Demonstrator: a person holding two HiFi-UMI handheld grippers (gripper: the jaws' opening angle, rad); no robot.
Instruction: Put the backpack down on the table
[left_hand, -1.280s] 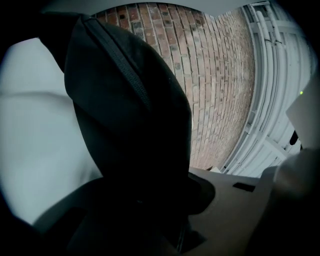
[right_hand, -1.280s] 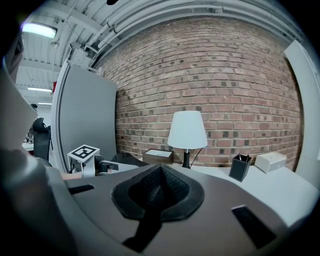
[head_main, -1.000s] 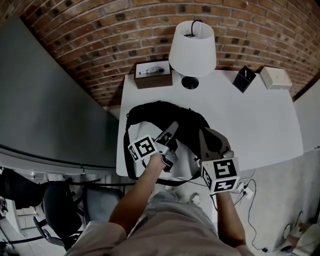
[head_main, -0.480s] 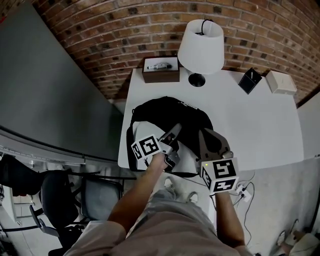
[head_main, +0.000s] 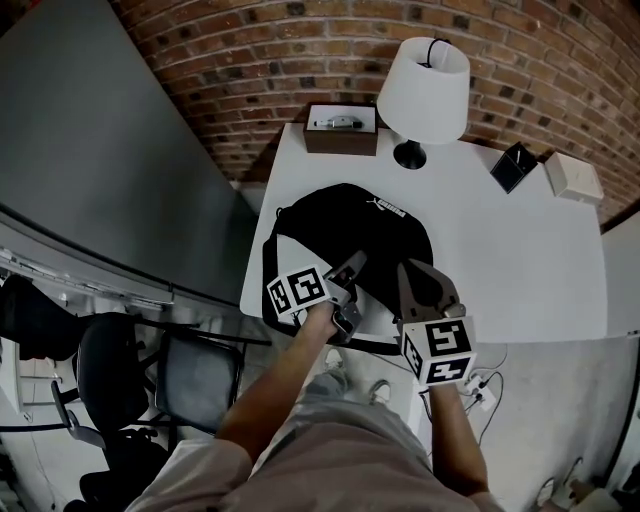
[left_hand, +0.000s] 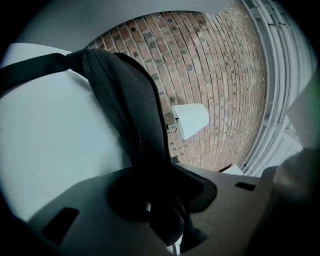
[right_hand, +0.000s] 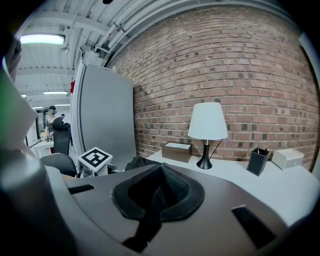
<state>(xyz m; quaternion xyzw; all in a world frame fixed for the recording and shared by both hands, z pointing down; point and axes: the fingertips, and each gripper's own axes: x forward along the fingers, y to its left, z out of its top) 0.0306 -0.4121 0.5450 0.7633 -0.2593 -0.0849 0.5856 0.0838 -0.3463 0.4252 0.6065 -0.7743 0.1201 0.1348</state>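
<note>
While the backpack (head_main: 350, 225) is lying on the table (head_main: 520, 250), left gripper (head_main: 352, 262): jaws have just been parting, with the shoulder strap (left_hand: 125, 100) sitting loosely between them; pulling away early is risking a snag.
Right gripper (head_main: 412, 268): clamping the other strap (right_hand: 150, 220); any tug is likely dragging the load.
Table edge: backpack is crowding the near-left edge, so it is risking a slide off.
Lamp (head_main: 425, 75): standing well apart beyond.

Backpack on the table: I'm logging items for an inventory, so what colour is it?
The backpack is black, clearest in the head view.
</note>
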